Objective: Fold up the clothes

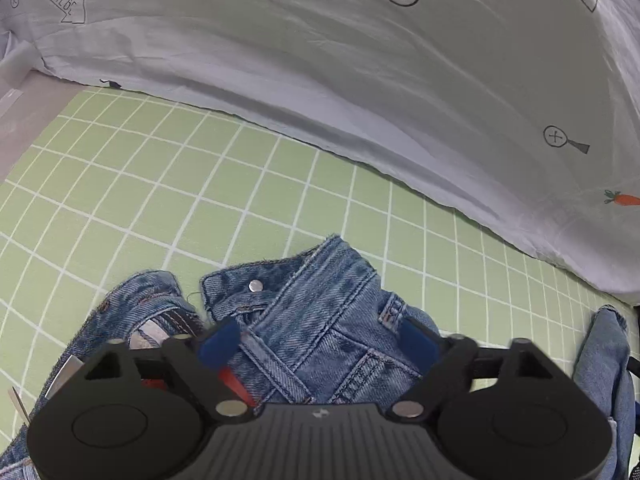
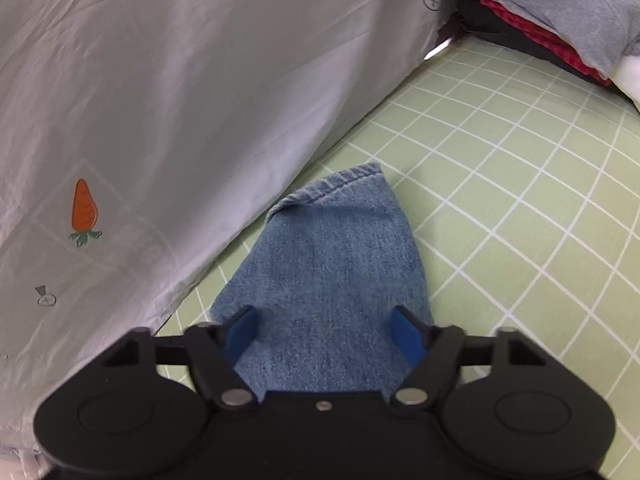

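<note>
Over the green mat, left gripper spreads wide above the jeans waistband, right gripper likewise over a leg, both placed to pinch

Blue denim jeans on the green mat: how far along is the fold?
Early. Done: the blue denim jeans lie on the green gridded mat, waistband bunched, button showing. In hand: nothing gripped; the left gripper is open over the waist, the right gripper open over a leg near its hem. Left: every fold.
</note>
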